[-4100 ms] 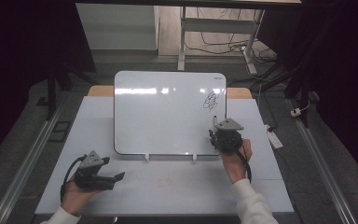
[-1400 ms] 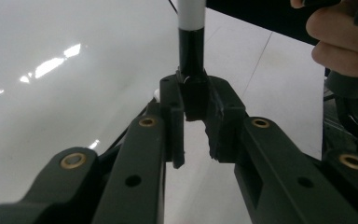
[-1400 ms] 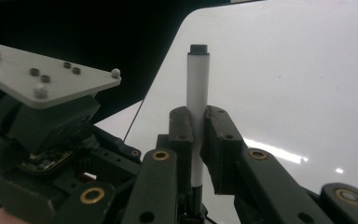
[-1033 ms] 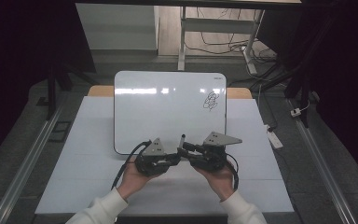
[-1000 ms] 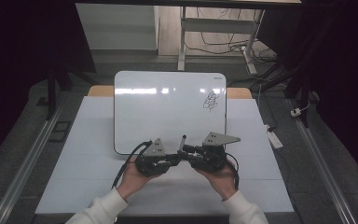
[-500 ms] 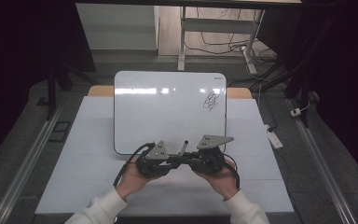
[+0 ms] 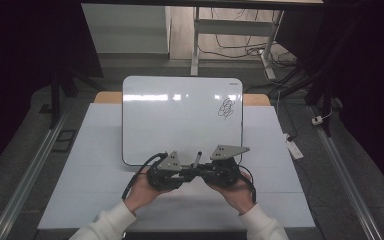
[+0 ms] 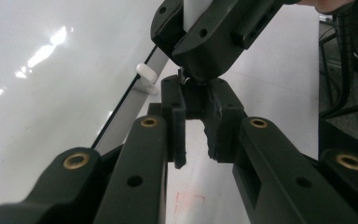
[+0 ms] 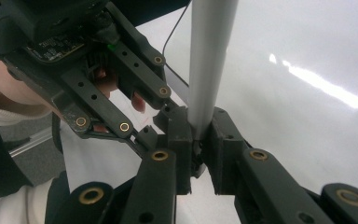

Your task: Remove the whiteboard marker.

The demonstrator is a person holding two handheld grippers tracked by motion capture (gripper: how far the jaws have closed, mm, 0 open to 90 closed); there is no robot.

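Note:
A white whiteboard [image 7: 180, 115] lies on the table with a black scribble [image 7: 226, 107] near its top right corner. In front of its near edge my two grippers meet tip to tip. My right gripper [image 7: 198, 170] [image 9: 196, 126] is shut on the pale barrel of a marker [image 9: 209, 56] [image 7: 198, 157], which stands up between its jaws. From the left, my left gripper [image 7: 190, 173] [image 8: 196, 93] is shut on the marker's dark cap end [image 8: 196, 101], right under the right gripper's jaws. Both hands hold their grippers low over the table.
The table [image 7: 100, 165] carries a pale cover. A white power strip [image 7: 295, 147] lies on the floor at the right, and a metal rail [image 7: 25, 185] runs along the left. A desk frame with cables [image 7: 230, 45] stands beyond the board.
Four seconds ago the hands were apart, the left at the table's front left and the right at the board's right edge. Now they meet at the board's near edge; the marker stands slightly steeper.

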